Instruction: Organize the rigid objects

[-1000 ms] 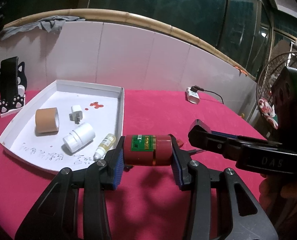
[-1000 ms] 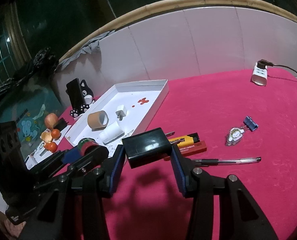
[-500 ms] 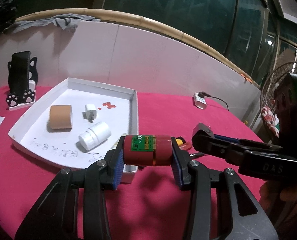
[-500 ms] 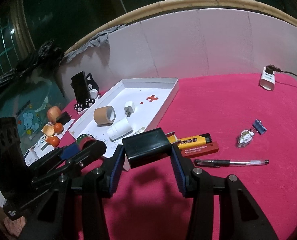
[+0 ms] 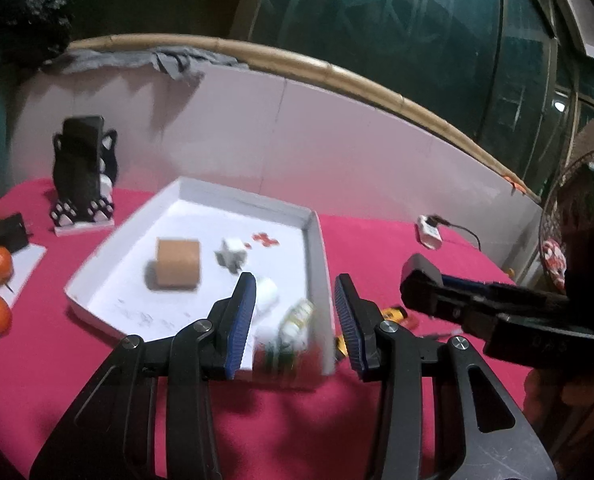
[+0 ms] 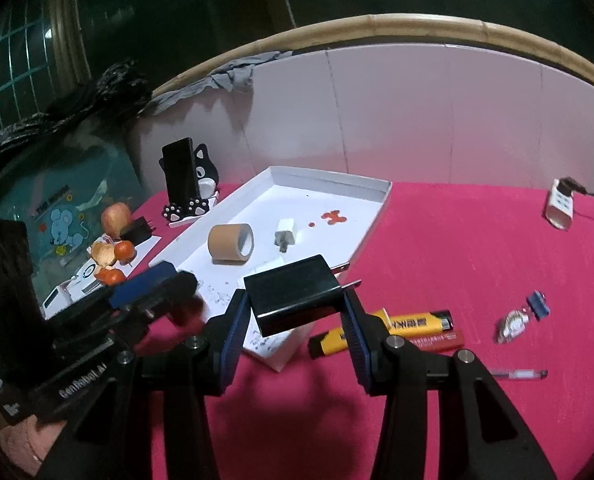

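My left gripper (image 5: 293, 316) hangs over the near right corner of the white tray (image 5: 315, 248) with nothing between its blue pads. Just below it is a red and green blur, the red cylinder (image 5: 281, 356), also a red smear (image 6: 187, 314) under the left fingertips in the right wrist view. Inside the tray lie a brown tape roll (image 5: 177, 264), a white plug (image 5: 231, 254), a white bottle (image 5: 265, 298) and a small dropper bottle (image 5: 297, 316). My right gripper (image 6: 293, 304) is shut on a black charger (image 6: 293, 292), prongs pointing right, above the tray's near corner.
On the red cloth to the right lie a yellow and a red lighter (image 6: 409, 324), a pen (image 6: 517, 374), a keychain (image 6: 515, 322) and a white power strip (image 6: 559, 204). A cat phone stand (image 6: 185, 188) and oranges (image 6: 121, 252) sit left of the tray. A fan (image 5: 557, 256) stands at the far right.
The red cylinder has left the left gripper's pads and shows as a blur below them. Both grippers have moved left toward the tray. The right gripper still carries the charger.
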`<state>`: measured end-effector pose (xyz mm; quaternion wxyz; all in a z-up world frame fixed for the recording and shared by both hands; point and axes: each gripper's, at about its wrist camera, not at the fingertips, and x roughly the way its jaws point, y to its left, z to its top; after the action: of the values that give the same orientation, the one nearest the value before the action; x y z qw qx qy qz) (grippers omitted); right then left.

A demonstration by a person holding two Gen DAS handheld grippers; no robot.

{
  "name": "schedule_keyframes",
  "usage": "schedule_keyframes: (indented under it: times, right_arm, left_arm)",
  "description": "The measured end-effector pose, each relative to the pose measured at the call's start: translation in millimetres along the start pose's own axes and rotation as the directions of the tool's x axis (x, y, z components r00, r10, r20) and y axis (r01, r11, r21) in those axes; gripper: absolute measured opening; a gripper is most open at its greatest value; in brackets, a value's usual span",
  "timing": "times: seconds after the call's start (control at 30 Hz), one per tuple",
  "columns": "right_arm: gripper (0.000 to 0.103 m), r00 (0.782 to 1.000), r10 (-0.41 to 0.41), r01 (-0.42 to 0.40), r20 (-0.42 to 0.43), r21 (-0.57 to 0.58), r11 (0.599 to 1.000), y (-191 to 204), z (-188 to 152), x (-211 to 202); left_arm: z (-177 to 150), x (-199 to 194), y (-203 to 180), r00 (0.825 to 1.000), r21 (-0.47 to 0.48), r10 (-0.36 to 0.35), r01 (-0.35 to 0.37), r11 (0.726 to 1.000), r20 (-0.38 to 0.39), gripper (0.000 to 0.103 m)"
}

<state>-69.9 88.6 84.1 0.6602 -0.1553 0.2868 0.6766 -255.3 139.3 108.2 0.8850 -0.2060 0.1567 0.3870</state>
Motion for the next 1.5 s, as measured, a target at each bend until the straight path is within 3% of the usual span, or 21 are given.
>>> schedule_keyframes:
  times: [0.27, 0.47, 0.7, 0.8, 0.87, 1.07, 1.27, 1.33, 1.5]
  right_arm:
    - [0.046, 1.0, 0.006, -0.005, 0.017, -0.027, 1.0, 8.1, 21.5, 13.2]
    - [0.046, 0.999, 0.018, -0.017, 0.037, -0.018, 1.0, 10.9, 27.6, 10.9]
    - [0.046, 0.998, 0.04, -0.041, 0.039, 0.028, 0.999, 5.1, 18.6, 7.1]
    - [0.046, 0.998, 0.048, -0.049, 0.032, 0.043, 0.998, 3.1, 16.8, 8.3]
    - [0.046, 0.999, 0.045, -0.046, 0.029, 0.044, 0.998, 3.0, 17.2, 9.9]
    - [0.046, 0.998, 0.048, -0.051, 0.039, 0.069, 0.996, -2.9, 14.7, 5.7]
    - [0.046, 0.998, 0.05, -0.055, 0.049, 0.101, 0.993, -11.1, 10.5, 0.4]
    - [0.046, 0.997, 0.058, -0.064, 0.048, 0.112, 0.992, -13.2, 7.4, -1.1]
    - [0.046, 0.996, 0.072, -0.077, 0.045, 0.126, 0.989, -18.3, 2.8, -2.7]
  left_arm:
    - [29.3, -5.9, 26.8, 0.997, 0.0, 0.066, -0.066, 0.998, 0.048, 0.04]
    - [40.9, -16.6, 67.1, 0.991, -0.083, 0.115, -0.109, 0.991, 0.064, 0.04]
    - [5.4, -21.7, 94.6, 0.997, -0.076, 0.054, -0.058, 0.995, -0.053, 0.045]
    - [-10.4, -21.2, 96.4, 0.994, -0.068, 0.07, -0.076, 0.995, -0.081, 0.045]
    - [-14.4, -19.5, 95.4, 0.991, -0.051, 0.1, -0.105, 0.993, -0.091, 0.045]
    - [-13.0, -19.7, 97.8, 0.991, -0.043, 0.092, -0.096, 0.994, -0.096, 0.045]
    - [-9.3, -31.2, 119.4, 0.992, -0.096, 0.084, -0.093, 0.991, -0.099, 0.047]
    - [-8.8, -40.9, 122.5, 0.991, -0.081, 0.072, -0.081, 0.993, -0.112, 0.065]
    - [-19.7, -73.8, 105.2, 0.979, 0.1, -0.011, 0.032, 0.994, -0.205, 0.068]
